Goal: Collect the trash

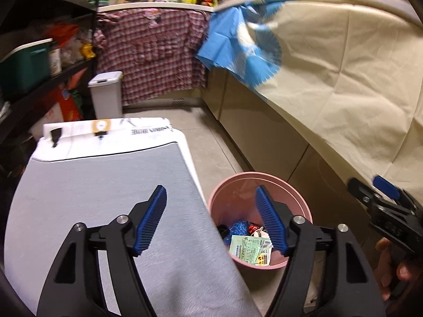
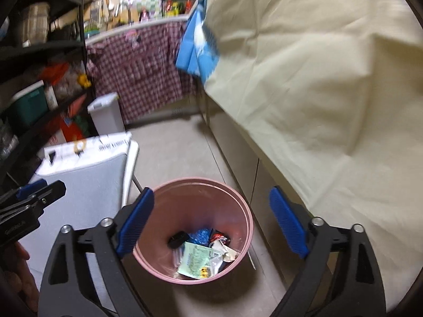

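Both the left gripper [image 1: 211, 219] and right gripper [image 2: 211, 222] hang spread wide, gripping nothing, above the pink bin [image 2: 239, 206] holding wrappers [image 2: 201, 262]

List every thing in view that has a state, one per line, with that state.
Left gripper: open, holding nothing.
Right gripper: open, holding nothing, above the bin.
Pink bin: upright, no lid, trash lying at the bottom.
Green packet: inside the bin, on top of the other trash.
White lidded bin: upright, lid shut.
Cream cloth: draped over the counter edge.
Checked shirt: hanging from the far counter.
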A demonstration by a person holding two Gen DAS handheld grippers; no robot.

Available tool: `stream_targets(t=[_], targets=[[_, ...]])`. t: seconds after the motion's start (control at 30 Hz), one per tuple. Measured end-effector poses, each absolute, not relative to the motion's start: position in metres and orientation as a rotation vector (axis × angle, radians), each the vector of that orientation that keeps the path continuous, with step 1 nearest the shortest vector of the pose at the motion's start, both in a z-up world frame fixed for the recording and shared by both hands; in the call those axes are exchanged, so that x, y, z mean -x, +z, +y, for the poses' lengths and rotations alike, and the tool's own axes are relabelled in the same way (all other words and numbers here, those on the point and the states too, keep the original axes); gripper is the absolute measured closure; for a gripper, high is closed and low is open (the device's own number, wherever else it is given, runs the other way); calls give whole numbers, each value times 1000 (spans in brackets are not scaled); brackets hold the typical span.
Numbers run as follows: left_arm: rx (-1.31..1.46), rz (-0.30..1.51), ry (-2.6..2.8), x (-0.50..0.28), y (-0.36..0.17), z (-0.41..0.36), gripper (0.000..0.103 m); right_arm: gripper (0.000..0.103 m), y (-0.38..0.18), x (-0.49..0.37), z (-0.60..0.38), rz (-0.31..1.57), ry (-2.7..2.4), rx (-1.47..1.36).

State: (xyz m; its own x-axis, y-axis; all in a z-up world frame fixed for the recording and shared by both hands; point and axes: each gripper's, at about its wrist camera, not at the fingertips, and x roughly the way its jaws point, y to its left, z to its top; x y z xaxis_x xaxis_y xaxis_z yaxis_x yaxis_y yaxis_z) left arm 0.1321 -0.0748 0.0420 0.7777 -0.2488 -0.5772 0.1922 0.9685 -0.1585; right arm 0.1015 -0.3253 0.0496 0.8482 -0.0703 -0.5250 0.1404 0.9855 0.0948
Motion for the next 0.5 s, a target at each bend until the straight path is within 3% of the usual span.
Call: stream_targets(t=[0.23,0.5], targets=[[137,621,-190,-89,51,-47,34,6,63,-48,-305,461,-122,-90],[122,637,-177,-39,45,-45,34,6,56,-13,-284,493,-118,-32]])
